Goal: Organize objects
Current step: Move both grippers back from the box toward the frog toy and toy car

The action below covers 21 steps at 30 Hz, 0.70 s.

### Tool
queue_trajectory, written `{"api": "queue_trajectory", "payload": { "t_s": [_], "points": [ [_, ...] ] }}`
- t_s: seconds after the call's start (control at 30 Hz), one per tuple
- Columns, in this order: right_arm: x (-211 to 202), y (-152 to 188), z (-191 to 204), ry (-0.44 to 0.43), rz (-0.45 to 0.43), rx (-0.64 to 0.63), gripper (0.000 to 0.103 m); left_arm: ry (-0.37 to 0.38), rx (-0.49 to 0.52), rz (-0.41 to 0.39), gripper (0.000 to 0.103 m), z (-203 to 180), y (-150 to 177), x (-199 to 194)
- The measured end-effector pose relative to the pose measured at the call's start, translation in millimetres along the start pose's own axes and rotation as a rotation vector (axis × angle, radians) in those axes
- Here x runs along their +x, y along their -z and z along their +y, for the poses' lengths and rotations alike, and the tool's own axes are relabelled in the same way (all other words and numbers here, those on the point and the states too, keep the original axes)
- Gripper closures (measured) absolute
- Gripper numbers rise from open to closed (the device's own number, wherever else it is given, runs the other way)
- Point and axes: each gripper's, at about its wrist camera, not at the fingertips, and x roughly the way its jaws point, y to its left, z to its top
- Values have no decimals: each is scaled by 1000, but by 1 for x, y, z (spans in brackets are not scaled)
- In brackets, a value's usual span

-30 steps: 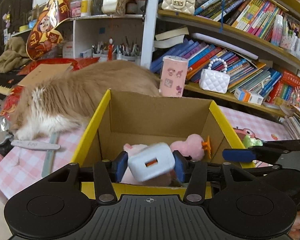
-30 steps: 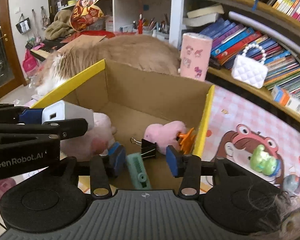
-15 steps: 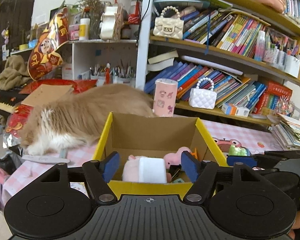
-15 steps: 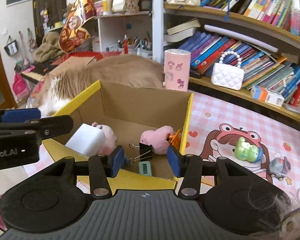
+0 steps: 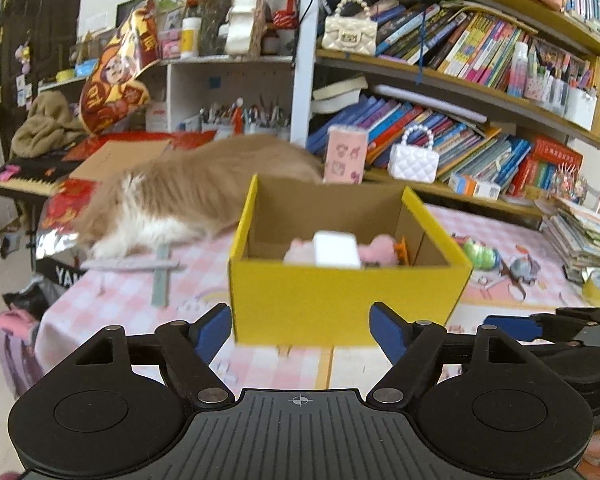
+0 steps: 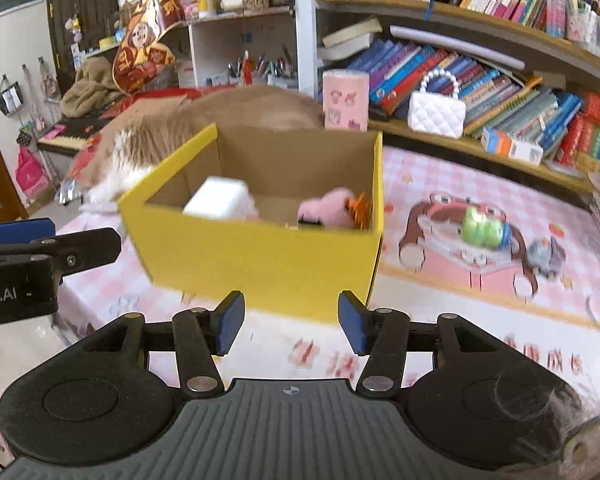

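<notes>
Fingers: blue-padded fingers (image 5: 214, 330) of the left gripper (image 5: 300, 330) stand wide apart, nothing between them; right gripper (image 6: 290, 322) likewise parted and empty, at lower centre of its own view.

Container: yellow-sided open cardboard box (image 5: 346, 292), centre frame, on the pink checked tablecloth (image 5: 116, 296). Contents: white blocky plug-like charger (image 5: 336, 249) resting on pale pink plush toys (image 5: 380, 249); orange claw-shaped clip (image 5: 402, 250) against the right inner wall.

Outstanding items, judged: green rounded toy (image 6: 480, 230) and small grey toy (image 6: 542, 254), right of the box, on the cartoon print.

Hazard: long-haired ginger-and-white cat (image 5: 188, 196) lying behind the box, upper left of centre.

Handling advice: approach the green toy from above with the right gripper, fingers straddling its short side, close gently; lift clear of the box rim before release.
</notes>
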Motion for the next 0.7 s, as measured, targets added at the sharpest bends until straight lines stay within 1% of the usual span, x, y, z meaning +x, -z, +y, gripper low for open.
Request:
{"api": "queue_trajectory", "payload": {
  "t_s": [0.2, 0.33, 0.53, 0.7],
  "points": [
    [-12, 28, 11, 12, 41, 7, 53, -6, -7, 45, 22, 6, 24, -11],
    [-20, 42, 13, 31, 54, 26, 52, 3, -1, 74, 22, 6, 37, -15],
    [-33, 61, 10, 75, 66, 69, 51, 37, 34, 116, 21, -3, 51, -18],
    [-43, 74, 0, 126, 79, 116, 50, 90, 78, 143, 21, -18, 59, -17]
  ]
}}
